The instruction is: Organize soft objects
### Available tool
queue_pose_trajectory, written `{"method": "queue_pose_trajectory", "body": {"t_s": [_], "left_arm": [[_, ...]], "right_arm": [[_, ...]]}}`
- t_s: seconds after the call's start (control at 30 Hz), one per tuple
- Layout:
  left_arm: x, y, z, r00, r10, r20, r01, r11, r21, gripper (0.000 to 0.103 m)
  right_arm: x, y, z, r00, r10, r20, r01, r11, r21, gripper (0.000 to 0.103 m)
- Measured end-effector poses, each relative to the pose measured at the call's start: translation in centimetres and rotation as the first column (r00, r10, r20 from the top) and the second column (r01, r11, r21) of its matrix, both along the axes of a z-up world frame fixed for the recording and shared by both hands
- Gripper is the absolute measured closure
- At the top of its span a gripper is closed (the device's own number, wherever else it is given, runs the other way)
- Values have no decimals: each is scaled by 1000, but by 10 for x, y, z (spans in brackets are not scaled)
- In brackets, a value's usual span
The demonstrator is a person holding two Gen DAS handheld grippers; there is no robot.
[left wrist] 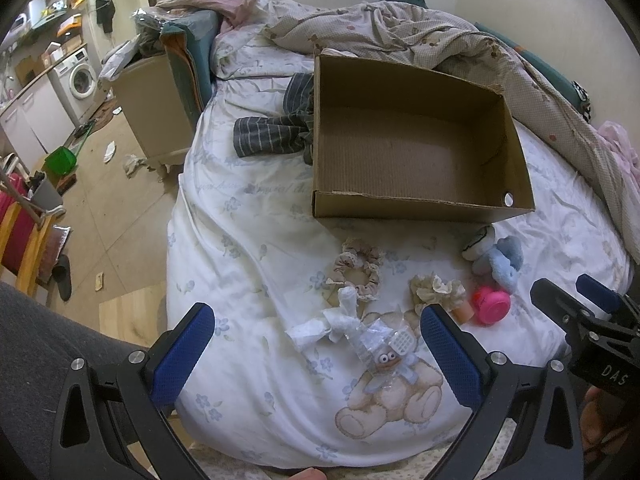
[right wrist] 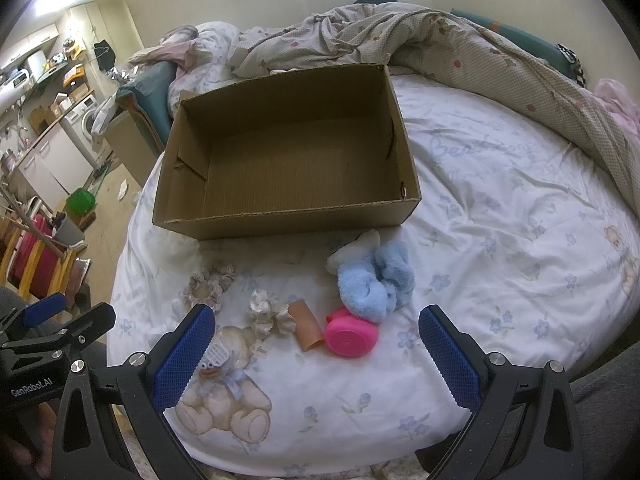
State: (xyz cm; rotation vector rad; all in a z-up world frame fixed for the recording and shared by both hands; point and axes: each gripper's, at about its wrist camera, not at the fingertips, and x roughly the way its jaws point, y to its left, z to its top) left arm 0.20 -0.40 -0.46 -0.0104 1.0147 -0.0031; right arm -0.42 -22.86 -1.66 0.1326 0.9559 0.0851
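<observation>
Cardboard box [right wrist: 224, 224] empty — blue plush [right wrist: 372, 284], pink cup [right wrist: 351, 334] just before it.

Striped grey garment [left wrist: 276, 136] — right end hidden behind the cardboard box [left wrist: 416, 208] wall. Orange tube [left wrist: 464, 313] in the left wrist view — mostly covered by the cream scrunchie [left wrist: 438, 288] and a blue pad. Bagged toy [right wrist: 218, 362] (right wrist view) partly behind the left finger. Shelf clutter [left wrist: 60, 12] too small to identify.

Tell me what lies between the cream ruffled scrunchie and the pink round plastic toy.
A small peach-coloured tube lies between cream ruffled scrunchie and pink round plastic toy, clearest in the right wrist view.
</observation>
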Motion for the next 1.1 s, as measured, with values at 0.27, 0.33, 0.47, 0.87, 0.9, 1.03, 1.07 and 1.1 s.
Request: {"method": "queue_pose_trajectory", "body": {"t_s": [0.27, 0.33, 0.47, 0.87, 0.9, 1.03, 1.07, 1.1], "left_arm": [[1, 1, 1, 1000, 2, -1, -2, 1000, -1, 0], [1, 1, 1, 1000, 2, -1, -2, 1000, -1, 0], [2, 0, 2, 1000, 2, -4, -2, 1000, -2, 0], [35, 30, 3, 986, 107, -127, -112, 993, -30, 0], [39, 35, 1, 983, 116, -144, -123, 992, -40, 0], [53, 52, -17, 958, 142, -250, -174, 978, -111, 3], [55, 54, -23, 951, 141, -273, -181, 975, -126, 11], [56, 56, -30, 943, 142, -301, -189, 973, -133, 17]], "right_arm": [[0, 0, 0, 1000, 0, 0, 0, 1000, 0, 0], [0, 0, 0, 1000, 0, -1, 0, 1000, 0, 0], [0, 0, 0, 1000, 0, -1, 0, 1000, 1, 0], [20, -18, 15, 995, 22, -94, -12, 994, 113, 0], [25, -20, 15, 993, 29, -111, -15, 992, 123, 0], [40, -28, 13, 988, 34, -150, -13, 990, 139, 0], [42, -31, 11, 988, 29, -153, -9, 991, 133, 0], [44, -34, 8, 987, 22, -159, -2, 992, 128, 0]]}}
